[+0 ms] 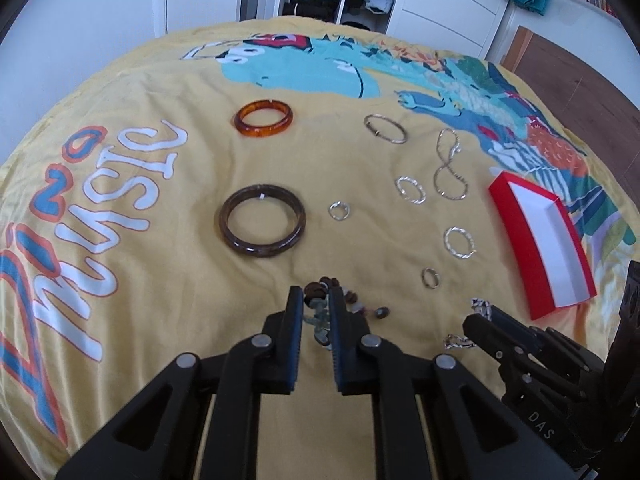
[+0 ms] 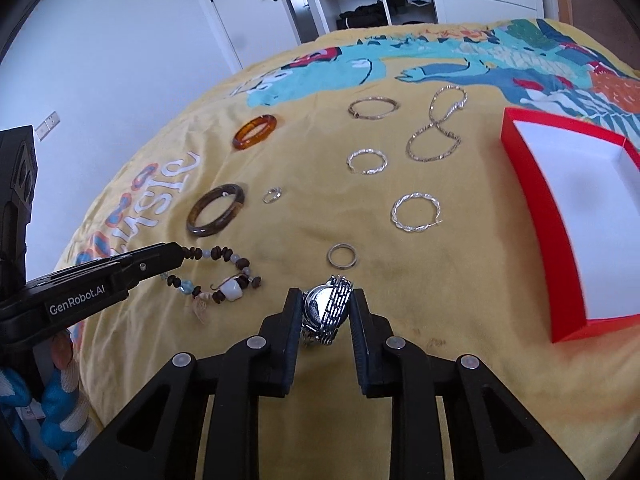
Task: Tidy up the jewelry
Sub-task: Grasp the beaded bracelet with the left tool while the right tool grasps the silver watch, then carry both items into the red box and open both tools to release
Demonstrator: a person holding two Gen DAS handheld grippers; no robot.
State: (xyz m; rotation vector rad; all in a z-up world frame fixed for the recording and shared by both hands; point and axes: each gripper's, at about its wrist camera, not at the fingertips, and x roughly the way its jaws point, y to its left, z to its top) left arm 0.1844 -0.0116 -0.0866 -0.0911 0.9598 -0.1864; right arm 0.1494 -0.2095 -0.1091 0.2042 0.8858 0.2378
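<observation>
The beaded bracelet [image 2: 218,276] lay at the near edge of the bed's yellow blanket [image 1: 168,312], one end pinched in the left hand-held gripper [image 1: 318,312], whose fingers were clamped tight on the beads; most of the strand trailed on the cloth, probably because it was gripped at one end. Just beside it, the right hand-held gripper [image 2: 326,308] was closed on a silver watch [image 2: 326,310], held across case and metal band, a grip that likely kept the heavy links from swinging. Beyond lay the dark bangle [image 1: 262,227], the amber bangle [image 1: 263,117], several silver hoops and rings, and a chain [image 2: 436,124], spread well apart, so each seemed easy to pick singly. The red box [image 2: 576,220] stood to the right, its white inside empty.
</observation>
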